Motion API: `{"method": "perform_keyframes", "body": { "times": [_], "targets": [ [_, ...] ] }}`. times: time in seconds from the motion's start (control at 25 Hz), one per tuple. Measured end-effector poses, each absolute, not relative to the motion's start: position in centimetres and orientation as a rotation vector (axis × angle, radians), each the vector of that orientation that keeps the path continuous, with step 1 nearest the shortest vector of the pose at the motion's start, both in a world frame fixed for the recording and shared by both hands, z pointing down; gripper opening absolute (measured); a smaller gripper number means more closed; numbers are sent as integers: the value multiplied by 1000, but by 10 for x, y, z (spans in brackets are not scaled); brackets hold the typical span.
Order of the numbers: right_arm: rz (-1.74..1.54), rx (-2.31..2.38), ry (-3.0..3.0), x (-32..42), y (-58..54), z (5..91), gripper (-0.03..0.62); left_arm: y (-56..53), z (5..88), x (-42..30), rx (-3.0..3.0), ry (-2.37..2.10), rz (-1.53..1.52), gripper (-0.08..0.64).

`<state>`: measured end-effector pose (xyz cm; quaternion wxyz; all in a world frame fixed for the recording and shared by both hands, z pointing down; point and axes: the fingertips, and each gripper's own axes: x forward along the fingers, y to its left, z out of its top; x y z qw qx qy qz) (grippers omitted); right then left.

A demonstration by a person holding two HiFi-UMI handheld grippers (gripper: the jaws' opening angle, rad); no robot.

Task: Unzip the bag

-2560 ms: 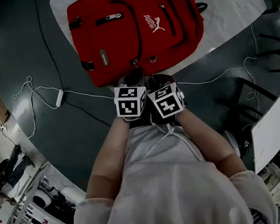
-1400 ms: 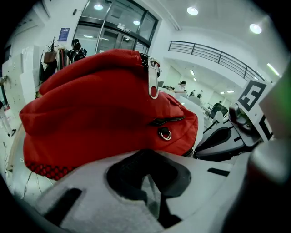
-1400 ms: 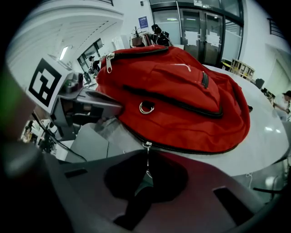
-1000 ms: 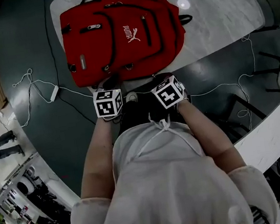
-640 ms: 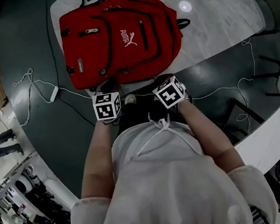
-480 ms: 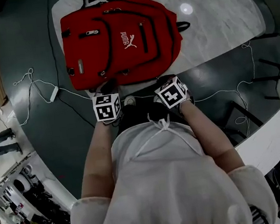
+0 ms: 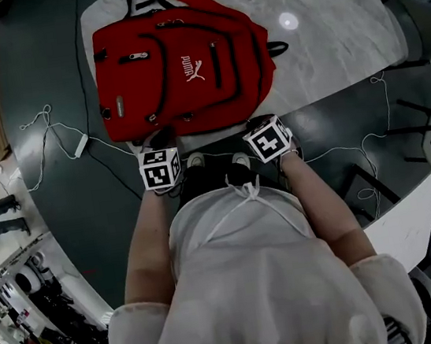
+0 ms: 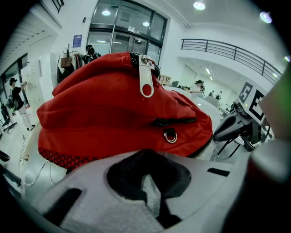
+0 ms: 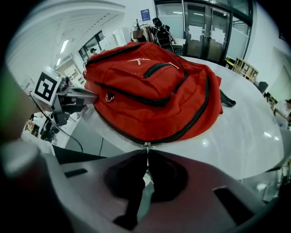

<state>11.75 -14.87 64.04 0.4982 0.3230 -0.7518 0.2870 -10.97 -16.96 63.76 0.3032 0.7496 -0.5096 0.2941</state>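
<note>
Head view: red backpack (image 7: 177, 69) lies flat on the marble table (image 7: 323, 33), with the left gripper (image 7: 162, 140) and right gripper (image 7: 263, 125) at its near edge. Only the right gripper view shows those jaws pinched on the main zipper pull (image 9: 146, 157). In the left gripper view the jaws are closed with nothing visible between them, just short of the bag.

The backpack (image 7: 178, 73) is bright red with black zip lines, black straps and a white logo; its mesh panel (image 8: 63, 157) shows red over black; the broad zip tab (image 8: 146, 82), the D-ring (image 8: 170, 135) and the thin zip pull (image 9: 146, 154) are silver. The table (image 7: 322, 25) is white marble veined in pale grey; the floor (image 7: 69, 204) is dark grey-green, crossed by white cables (image 7: 58, 136). The left gripper (image 7: 165, 138) and the right gripper (image 7: 260, 121) each carry a white cube patterned with black squares; the person's shirt (image 7: 255, 281) is white.
</note>
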Motion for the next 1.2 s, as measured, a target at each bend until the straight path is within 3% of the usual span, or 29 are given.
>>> {"method": "perform_keyframes", "body": {
  "times": [1.2],
  "targets": [
    [624,942,-1781,178,-192,629,32,-172,639,-111,1925,-1437,775,25]
  ]
}}
